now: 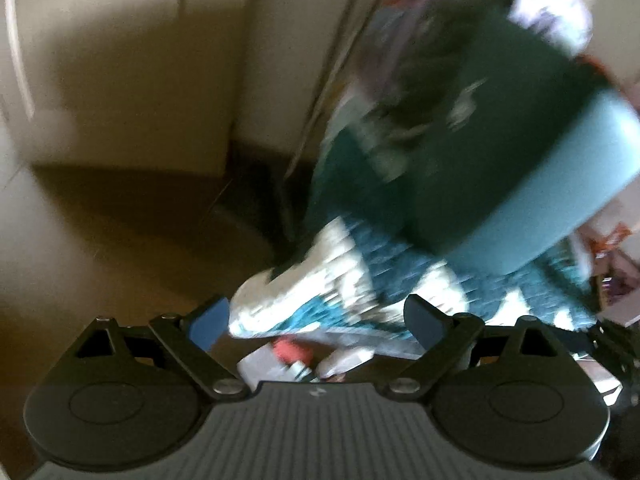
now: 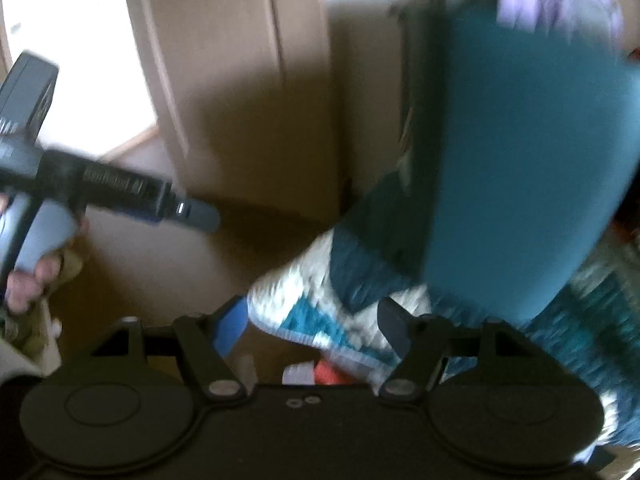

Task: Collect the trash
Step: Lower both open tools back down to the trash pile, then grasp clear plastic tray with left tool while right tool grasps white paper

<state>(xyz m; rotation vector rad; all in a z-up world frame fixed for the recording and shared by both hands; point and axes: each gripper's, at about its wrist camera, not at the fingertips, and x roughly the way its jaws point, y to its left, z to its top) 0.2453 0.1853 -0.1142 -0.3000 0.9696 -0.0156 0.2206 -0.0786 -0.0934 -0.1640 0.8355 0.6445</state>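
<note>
left hand-held gripper [image 1: 316,320] wide, empty | right hand-held gripper [image 2: 310,326] wide, empty | trash: red-and-white scraps [image 1: 290,354] on floor at 6 o'clock, under quilt edge [image 1: 304,296]; blurred | slow down, lower, close on one scrap | teal cushion [image 1: 520,184] at 2 o'clock

Both views are blurred. A beige panelled door [image 2: 224,80] stands ahead, shadow falling across its lower half, and bright daylight floods through the opening beside it [image 2: 80,40]. The floor [image 1: 100,240] is tan and dim near the door. To the right, a teal cushion [image 2: 520,160] rests on a teal-and-white patterned blanket [image 1: 340,280]. Thin metal poles [image 1: 332,80] lean just beside the cushion.
</note>
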